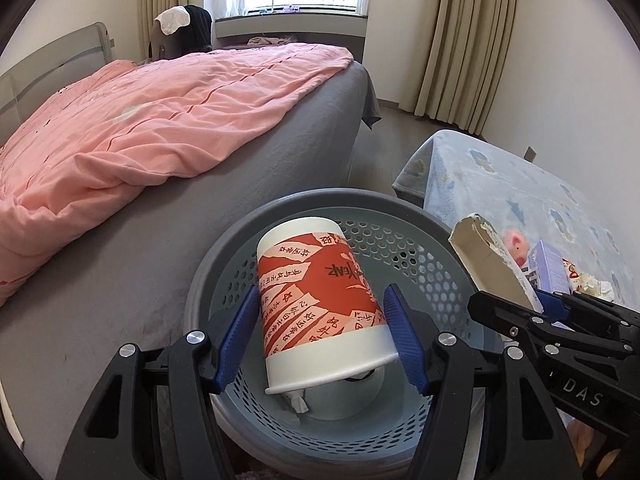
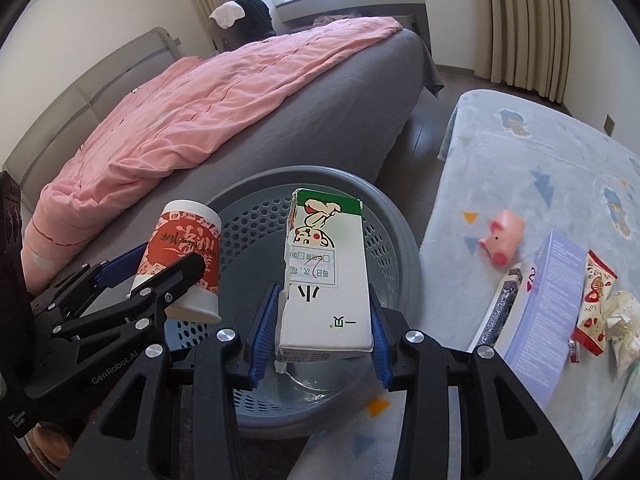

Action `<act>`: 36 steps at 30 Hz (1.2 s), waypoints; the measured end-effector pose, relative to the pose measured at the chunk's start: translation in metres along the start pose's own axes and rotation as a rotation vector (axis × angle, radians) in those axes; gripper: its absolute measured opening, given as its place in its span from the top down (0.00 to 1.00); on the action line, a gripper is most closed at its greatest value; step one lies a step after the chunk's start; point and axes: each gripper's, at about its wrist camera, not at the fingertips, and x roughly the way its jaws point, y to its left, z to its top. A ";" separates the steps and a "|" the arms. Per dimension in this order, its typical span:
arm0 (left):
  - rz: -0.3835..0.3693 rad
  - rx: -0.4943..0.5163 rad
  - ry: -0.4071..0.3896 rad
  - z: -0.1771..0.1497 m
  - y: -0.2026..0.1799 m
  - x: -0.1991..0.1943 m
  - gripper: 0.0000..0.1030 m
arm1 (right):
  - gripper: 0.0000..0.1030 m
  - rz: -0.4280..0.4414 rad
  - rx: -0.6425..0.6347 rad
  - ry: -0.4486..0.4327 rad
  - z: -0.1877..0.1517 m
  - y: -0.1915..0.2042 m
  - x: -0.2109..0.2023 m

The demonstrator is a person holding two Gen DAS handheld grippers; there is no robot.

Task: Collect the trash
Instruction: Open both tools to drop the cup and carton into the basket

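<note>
The left tongs [image 1: 320,336] grip a red-and-white paper cup [image 1: 316,300] between their blue pads, holding it upside down and tilted, right above the grey perforated basket [image 1: 400,248]. A scrap of white tissue [image 1: 298,402] lies on the basket floor under the cup's rim. The right tongs [image 2: 322,332] are clamped on a torn white carton [image 2: 326,276] with a green end, also over the basket, a little to the right of the cup; the carton stands nearly upright between the pads, its lower end just above the basket floor. Both tongs point steeply down into the basket, side by side, close but not touching.

Left of the basket runs a bed [image 1: 256,176] with a grey sheet and a pink quilt [image 1: 160,120]. Right of the basket is a desk [image 2: 520,168] under a pale blue cloth, carrying a pink toy pig [image 2: 502,236], a lilac box [image 2: 548,312], a red snack wrapper [image 2: 596,300] and crumpled tissue [image 2: 624,328].
</note>
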 end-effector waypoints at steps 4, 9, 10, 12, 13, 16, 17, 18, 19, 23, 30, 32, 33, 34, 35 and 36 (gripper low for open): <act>0.016 -0.030 0.018 -0.002 0.010 0.007 0.40 | 0.47 0.006 0.002 -0.008 0.002 0.000 0.004; 0.046 -0.061 0.031 -0.004 0.017 0.011 0.36 | 0.43 -0.016 -0.005 -0.018 0.001 -0.001 0.004; 0.049 -0.060 0.030 -0.004 0.016 0.011 0.36 | 0.43 -0.018 -0.006 -0.019 0.001 -0.001 0.004; 0.055 -0.057 0.028 -0.004 0.016 0.010 0.35 | 0.43 -0.024 -0.008 -0.017 0.001 0.000 0.005; 0.058 -0.054 0.025 -0.005 0.015 0.010 0.34 | 0.43 -0.026 -0.010 -0.016 0.000 0.000 0.005; 0.065 -0.049 0.020 -0.006 0.015 0.009 0.31 | 0.42 -0.032 -0.013 -0.015 0.000 0.001 0.006; 0.067 -0.049 0.020 -0.006 0.015 0.009 0.31 | 0.42 -0.033 -0.014 -0.014 -0.001 0.001 0.006; 0.067 -0.050 0.022 -0.006 0.015 0.009 0.31 | 0.42 -0.035 -0.015 -0.014 -0.001 0.002 0.006; 0.067 -0.052 0.024 -0.006 0.015 0.010 0.31 | 0.42 -0.038 -0.017 -0.012 -0.002 0.002 0.006; 0.073 -0.052 0.018 -0.006 0.015 0.007 0.31 | 0.40 -0.049 -0.026 -0.013 -0.004 0.004 0.004; 0.087 -0.039 0.006 -0.007 0.012 0.003 0.26 | 0.38 -0.058 -0.026 -0.020 -0.006 0.004 -0.001; 0.091 -0.040 0.007 -0.007 0.012 0.002 0.26 | 0.37 -0.060 -0.023 -0.022 -0.006 0.003 -0.002; 0.092 -0.041 0.006 -0.007 0.012 0.002 0.26 | 0.37 -0.060 -0.022 -0.023 -0.007 0.003 -0.004; 0.093 -0.042 0.005 -0.007 0.012 0.001 0.26 | 0.36 -0.061 -0.020 -0.024 -0.007 0.002 -0.005; 0.094 -0.042 0.003 -0.007 0.012 0.000 0.26 | 0.35 -0.062 -0.017 -0.024 -0.008 0.002 -0.007; 0.094 -0.041 0.002 -0.007 0.011 -0.001 0.26 | 0.35 -0.063 -0.015 -0.026 -0.009 0.001 -0.008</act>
